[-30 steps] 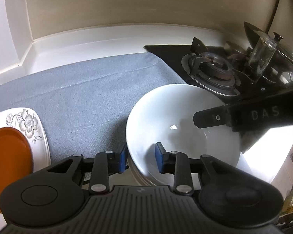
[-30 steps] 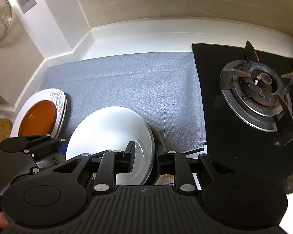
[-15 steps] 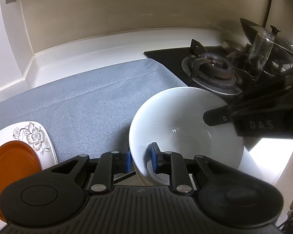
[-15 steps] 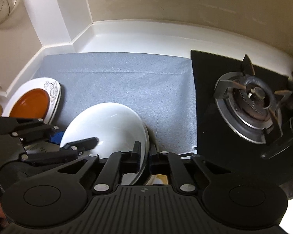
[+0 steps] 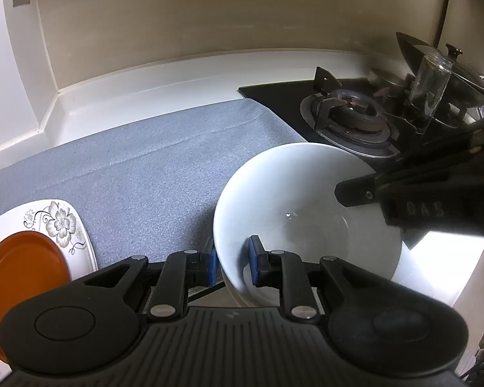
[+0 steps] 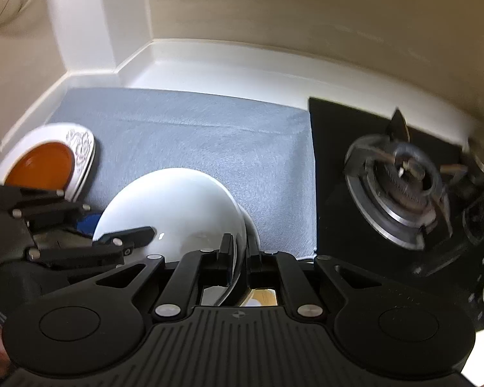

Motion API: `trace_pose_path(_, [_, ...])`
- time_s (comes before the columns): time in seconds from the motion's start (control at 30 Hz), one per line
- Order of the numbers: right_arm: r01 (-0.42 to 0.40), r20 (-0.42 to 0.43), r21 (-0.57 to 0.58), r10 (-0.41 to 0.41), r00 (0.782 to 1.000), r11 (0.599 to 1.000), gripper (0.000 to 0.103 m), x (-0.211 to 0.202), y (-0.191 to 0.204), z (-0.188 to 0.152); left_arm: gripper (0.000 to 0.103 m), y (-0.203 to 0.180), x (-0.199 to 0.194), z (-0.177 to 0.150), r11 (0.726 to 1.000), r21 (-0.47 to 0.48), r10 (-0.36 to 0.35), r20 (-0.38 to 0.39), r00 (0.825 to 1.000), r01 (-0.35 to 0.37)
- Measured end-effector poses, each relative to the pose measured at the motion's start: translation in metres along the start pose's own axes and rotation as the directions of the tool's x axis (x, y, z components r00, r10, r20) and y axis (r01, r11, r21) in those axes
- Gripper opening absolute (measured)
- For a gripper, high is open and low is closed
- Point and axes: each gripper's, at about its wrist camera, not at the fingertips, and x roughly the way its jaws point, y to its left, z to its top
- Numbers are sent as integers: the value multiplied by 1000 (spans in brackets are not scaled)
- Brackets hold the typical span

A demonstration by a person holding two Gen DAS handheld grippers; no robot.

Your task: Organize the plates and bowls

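A large white bowl (image 5: 306,213) is held between both grippers above the grey mat (image 5: 145,174). My left gripper (image 5: 231,264) is shut on its near rim, one blue pad inside and one outside. My right gripper (image 6: 240,254) is shut on the opposite rim of the bowl (image 6: 177,206), and it shows in the left wrist view (image 5: 403,193) at the right. An orange plate (image 5: 19,271) lies on a floral white plate (image 5: 61,222) at the mat's left end; both show in the right wrist view (image 6: 42,164).
A black gas hob with a burner (image 5: 348,119) lies right of the mat, with a glass jar (image 5: 430,87) and a lidded pan (image 5: 464,74) behind it. White counter and beige wall run along the back.
Both grippers have closed on the bowl's rim and lifted it. The views have risen and tilted, and the right wrist view is blurred by motion.
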Motion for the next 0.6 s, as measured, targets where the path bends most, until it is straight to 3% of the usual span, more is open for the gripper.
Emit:
trace_pose_path(0.27, [-104,55,226,93,994,969,10,0,-25,-7,21,-1,-1,-1,1000,7,1,4,1000,-1])
trace_pose_path(0.47, [-131,80,254,114,990,958,10,0,-30,-10,20,0,-3,-1,1000,8,1,5,1000,-1])
trace_pose_path(0.6, [-115,84,211,99,992,971,10,0,-26,-10,18,0,-4,-1,1000,14,-1,4,1000,1])
